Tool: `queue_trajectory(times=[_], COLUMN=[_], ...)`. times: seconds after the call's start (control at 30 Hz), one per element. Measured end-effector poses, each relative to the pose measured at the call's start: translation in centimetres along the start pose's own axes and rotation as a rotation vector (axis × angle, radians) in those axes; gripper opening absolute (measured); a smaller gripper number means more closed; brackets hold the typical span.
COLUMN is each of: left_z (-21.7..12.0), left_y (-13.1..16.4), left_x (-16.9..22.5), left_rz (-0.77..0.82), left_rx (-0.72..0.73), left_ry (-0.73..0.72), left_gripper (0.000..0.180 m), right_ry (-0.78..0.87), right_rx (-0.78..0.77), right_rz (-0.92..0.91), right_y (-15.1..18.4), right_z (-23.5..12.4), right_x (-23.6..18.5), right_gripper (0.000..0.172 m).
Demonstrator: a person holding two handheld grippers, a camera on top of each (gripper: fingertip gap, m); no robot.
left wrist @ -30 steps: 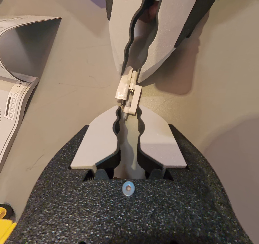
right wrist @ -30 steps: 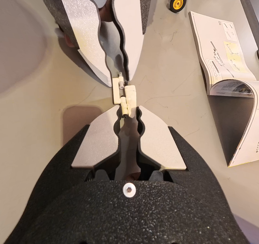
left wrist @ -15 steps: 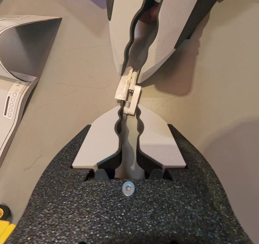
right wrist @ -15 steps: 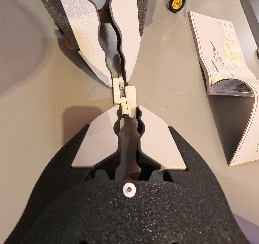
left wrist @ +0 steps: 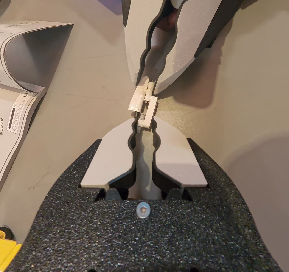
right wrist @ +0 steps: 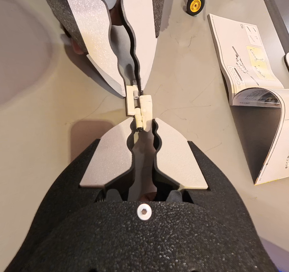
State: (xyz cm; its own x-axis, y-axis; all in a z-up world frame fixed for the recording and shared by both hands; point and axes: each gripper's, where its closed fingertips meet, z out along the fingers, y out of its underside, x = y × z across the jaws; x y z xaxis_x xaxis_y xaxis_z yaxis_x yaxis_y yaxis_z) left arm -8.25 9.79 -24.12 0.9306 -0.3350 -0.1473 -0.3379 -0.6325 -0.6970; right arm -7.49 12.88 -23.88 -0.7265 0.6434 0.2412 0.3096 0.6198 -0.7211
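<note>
Both grippers face each other tip to tip over the beige table (left wrist: 234,123), each holding one end of a small white toy-brick assembly. My left gripper (left wrist: 143,123) is shut on a flat white beam (left wrist: 150,112) with a grey pin connector (left wrist: 141,118) beside it. My right gripper (right wrist: 143,123) is shut on a white curved panel piece (right wrist: 147,108) with a cream connector (right wrist: 138,120). The two pieces lie side by side and look joined by pins. The right gripper also shows in the left wrist view (left wrist: 147,83), and the left gripper in the right wrist view (right wrist: 133,87).
An open instruction booklet (right wrist: 250,76) lies to the right of the right gripper; it also shows in the left wrist view (left wrist: 23,76). A black wheel with a yellow hub (right wrist: 196,4) stands far off. Yellow parts (left wrist: 7,248) lie at the lower left. Only a small space, under 4 cm, lies between the two pairs of fingers.
My left gripper's fingers closed a little onto the end of the white beam and have stayed so. The right gripper and the assembly have hardly moved.
</note>
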Motion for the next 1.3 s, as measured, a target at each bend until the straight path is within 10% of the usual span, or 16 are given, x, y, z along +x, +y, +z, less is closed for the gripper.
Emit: queue_trajectory(times=[1.3], left_z=[-0.2], left_y=[0.5], left_x=[-0.1], left_rz=[-0.004], left_rx=[-0.027], left_ry=[0.021], left_gripper=[0.017], right_ry=[0.009], right_rx=[0.025], right_rz=[-0.014], right_y=[-0.2], right_z=[-0.3], right_x=[0.0], right_gripper=[0.020])
